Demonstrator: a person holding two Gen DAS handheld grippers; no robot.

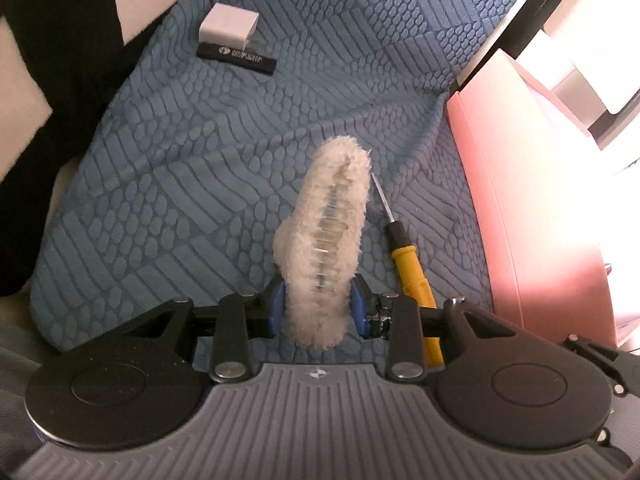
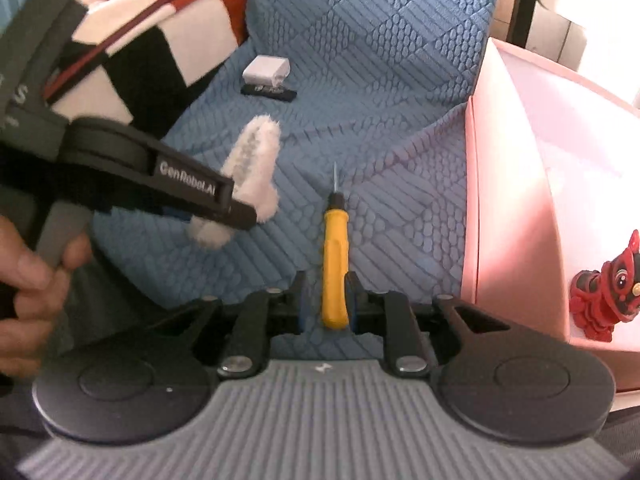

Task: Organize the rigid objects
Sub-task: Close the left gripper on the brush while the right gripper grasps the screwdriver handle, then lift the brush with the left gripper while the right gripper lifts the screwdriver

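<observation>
While the left claw (image 1: 319, 304) pinches a fluffy white hair clip (image 1: 326, 236) between its blue pads and holds it up off the blue quilted cover (image 1: 200, 160), the right claw (image 2: 325, 300) sits low with its fingers spread either side of the yellow screwdriver (image 2: 335, 264), straddling the butt of the handle. Whether the pads are touching that handle yet, I can't tell; a sliver of gap shows on both sides, so call it spread, not gripping. The screwdriver lies flat on the cover, thin tip pointing away toward the far edge, just beside the pink box (image 2: 520, 200) at the right edge. Inside that box a little red figurine (image 2: 600, 292) is already standing, so the box looks like the destination. Far back on the cover, a white charger block (image 2: 266, 70) rests right against a black bar (image 2: 269, 91), both untouched. Now, the risks. The right claw is lined up on the very end of the handle, so if it closes there, the long shaft may droop or swing on the lift and snag the soft cover. The fuzzy clip is squashy at the grip, and it could twist or slip free if the hold loosens. Both claws are working close together, and a crossing path toward the box could knock one load against the other.
</observation>
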